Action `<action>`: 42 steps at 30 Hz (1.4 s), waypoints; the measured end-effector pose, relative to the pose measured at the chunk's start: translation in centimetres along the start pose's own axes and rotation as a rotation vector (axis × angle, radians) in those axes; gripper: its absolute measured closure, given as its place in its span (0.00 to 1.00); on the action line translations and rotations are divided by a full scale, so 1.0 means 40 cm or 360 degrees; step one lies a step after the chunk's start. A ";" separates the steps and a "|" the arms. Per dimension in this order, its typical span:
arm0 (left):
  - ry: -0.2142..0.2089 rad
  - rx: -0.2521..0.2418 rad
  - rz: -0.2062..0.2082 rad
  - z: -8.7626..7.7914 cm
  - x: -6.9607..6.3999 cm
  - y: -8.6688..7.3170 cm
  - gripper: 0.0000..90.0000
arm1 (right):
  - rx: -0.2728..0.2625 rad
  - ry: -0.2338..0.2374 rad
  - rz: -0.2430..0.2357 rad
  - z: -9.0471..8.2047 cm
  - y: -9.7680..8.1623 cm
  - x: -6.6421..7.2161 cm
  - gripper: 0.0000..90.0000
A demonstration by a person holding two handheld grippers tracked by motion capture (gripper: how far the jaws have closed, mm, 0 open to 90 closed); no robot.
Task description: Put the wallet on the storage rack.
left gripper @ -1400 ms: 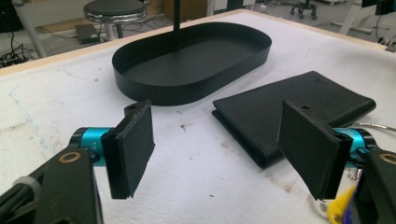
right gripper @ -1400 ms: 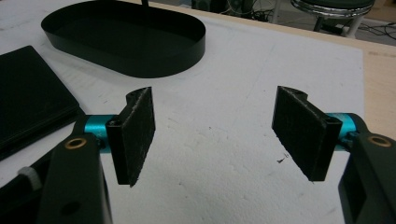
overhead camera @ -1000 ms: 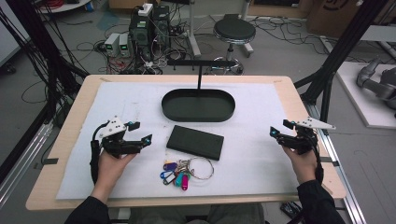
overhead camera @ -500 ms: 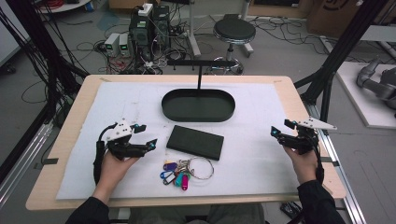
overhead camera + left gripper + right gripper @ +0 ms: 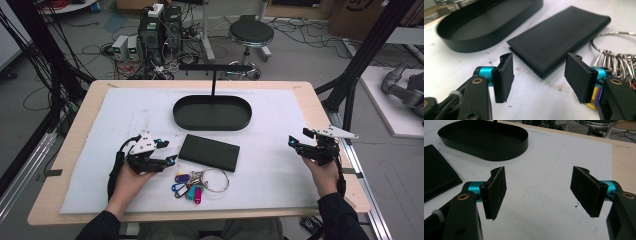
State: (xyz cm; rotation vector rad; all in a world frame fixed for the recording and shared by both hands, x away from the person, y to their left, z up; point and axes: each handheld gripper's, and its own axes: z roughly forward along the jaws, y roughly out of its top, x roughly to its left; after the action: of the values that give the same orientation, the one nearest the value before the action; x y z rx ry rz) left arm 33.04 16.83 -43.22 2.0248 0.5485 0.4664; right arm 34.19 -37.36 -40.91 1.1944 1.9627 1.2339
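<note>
A black leather wallet [image 5: 209, 152] lies flat at the middle of the white mat, and it reaches away from the jaws in the left gripper view [image 5: 560, 41]. Just in front of it sits a key ring with coloured tags [image 5: 197, 183], whose steel ring [image 5: 614, 48] shows at the right. My left gripper [image 5: 164, 151] is open, low over the mat, its jaws pointing at the wallet's left end a short way off. Behind the wallet stands an oval black tray [image 5: 212, 112], [image 5: 486, 25], [image 5: 484, 141]. My right gripper [image 5: 298, 138] hovers open over bare mat at the right; its own view [image 5: 539, 191] shows nothing between the jaws.
A black post with a crossbar [image 5: 214, 75] rises behind the tray. The white mat [image 5: 280, 165] covers most of the wooden table [image 5: 75, 145]. Beyond the table stand a stool [image 5: 250, 35], computer boxes and cables on the floor.
My left gripper has moved right, closer to the wallet and keys. The right gripper has hardly shifted. Both stay open.
</note>
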 end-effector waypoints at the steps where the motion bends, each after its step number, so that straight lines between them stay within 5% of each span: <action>1: -0.0012 0.0012 0.0015 0.006 -0.003 0.000 0.46 | 0.0001 0.0001 -0.0003 0.000 0.000 0.000 0.33; 9: -0.0032 0.0145 0.0032 0.056 -0.013 -0.001 0.53 | 0.0002 0.0008 -0.0006 0.001 0.001 0.002 0.33; 18: -0.0036 0.0262 -0.0031 0.096 -0.021 -0.001 0.56 | 0.0003 0.0014 -0.0012 0.001 0.001 0.004 0.33; 22: -0.0010 0.0265 -0.0067 0.096 -0.018 -0.002 0.67 | 0.0001 0.0018 -0.0015 0.003 0.001 0.004 0.33; 29: 0.0023 0.0284 -0.0120 0.094 -0.022 0.002 0.73 | 0.0011 0.0035 -0.0028 0.007 0.002 0.012 0.33; 37: 0.0022 0.0276 -0.0170 0.088 -0.018 0.005 0.84 | 0.0011 0.0146 -0.0102 0.019 0.005 0.051 0.33; 42: 0.0013 0.0265 -0.0216 0.087 -0.015 0.006 0.84 | 0.0014 0.0298 -0.0177 0.040 0.010 0.106 0.33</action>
State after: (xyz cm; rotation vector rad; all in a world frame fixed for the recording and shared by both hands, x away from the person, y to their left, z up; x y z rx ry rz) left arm 34.44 13.94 -44.74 2.1273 0.7460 0.3570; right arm 33.60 -32.86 -41.17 0.9894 2.1401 1.3216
